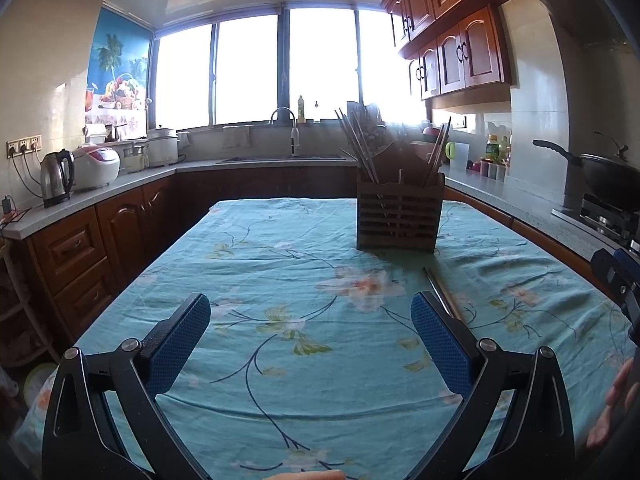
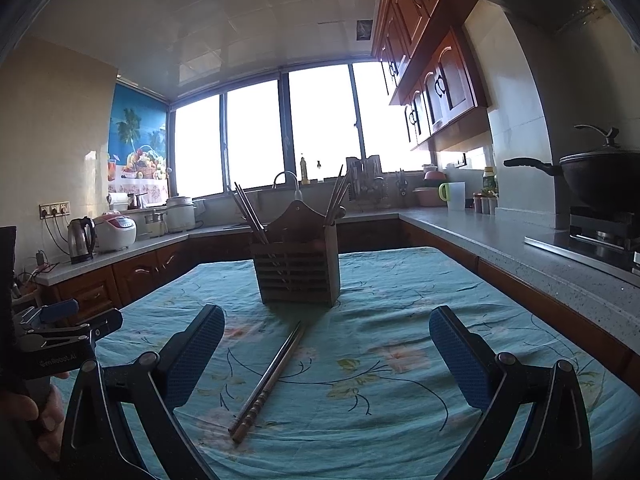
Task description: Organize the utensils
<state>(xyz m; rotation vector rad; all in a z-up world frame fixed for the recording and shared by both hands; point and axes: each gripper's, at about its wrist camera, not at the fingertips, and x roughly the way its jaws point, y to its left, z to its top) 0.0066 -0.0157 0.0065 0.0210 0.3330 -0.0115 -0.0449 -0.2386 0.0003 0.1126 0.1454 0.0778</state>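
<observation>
In the left wrist view, the left claw (image 1: 310,338) is spread over the floral surface (image 1: 280,280), with the wooden holder (image 1: 400,216) far right. In the right wrist view, the right claw (image 2: 326,354) is spread around loose chopsticks (image 2: 267,380) lying near the holder (image 2: 298,268).

We read only one marking: pale lettering, seemingly "GenRobot.AI", on the black body of the left tool (image 2: 60,336) in the right wrist view. Nothing else is legible.
</observation>
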